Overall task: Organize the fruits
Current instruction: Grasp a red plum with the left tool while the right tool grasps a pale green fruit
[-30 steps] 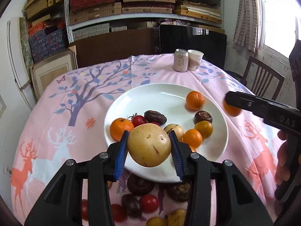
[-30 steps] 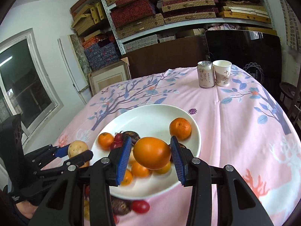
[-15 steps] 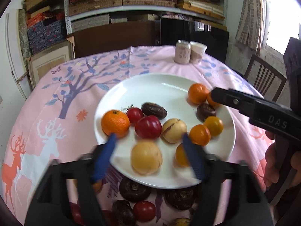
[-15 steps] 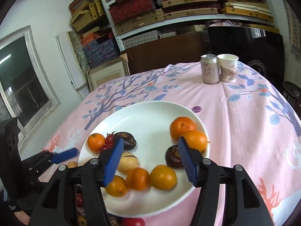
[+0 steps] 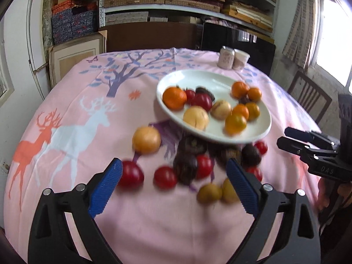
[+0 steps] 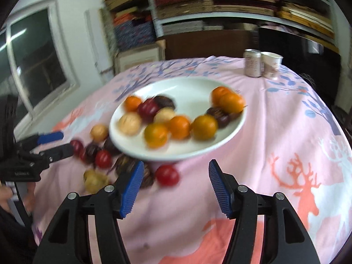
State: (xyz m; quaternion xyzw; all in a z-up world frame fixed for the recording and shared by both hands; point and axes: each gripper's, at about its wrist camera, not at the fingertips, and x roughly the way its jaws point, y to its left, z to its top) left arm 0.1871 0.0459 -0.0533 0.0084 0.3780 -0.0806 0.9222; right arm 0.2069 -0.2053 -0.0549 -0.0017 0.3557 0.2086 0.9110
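Note:
A white plate [image 5: 211,74] on the pink tablecloth holds several oranges, pale yellow fruits, red tomatoes and dark fruits. Among them are a pale yellow fruit [image 5: 195,117] near the front rim and an orange [image 6: 231,102] at the right side. Loose fruit lies on the cloth in front of the plate: a yellow-orange ball [image 5: 146,139], red tomatoes [image 5: 131,175], dark fruits [image 5: 184,167]. My left gripper [image 5: 173,167] hovers over this pile, its jaws opening, pads touching nothing. My right gripper [image 6: 176,165] stands open and empty before the plate's front rim [image 6: 187,88].
A drink can [image 5: 226,57] and a paper cup [image 5: 241,59] stand at the table's far side. A wooden chair [image 5: 308,94] sits beyond the right edge. Shelves with boxes fill the back wall. Both views are motion-blurred.
Both grippers let go of their fruit, the pale yellow one and the orange, which now lie on the plate. Both have opened and drawn back towards the near edge.

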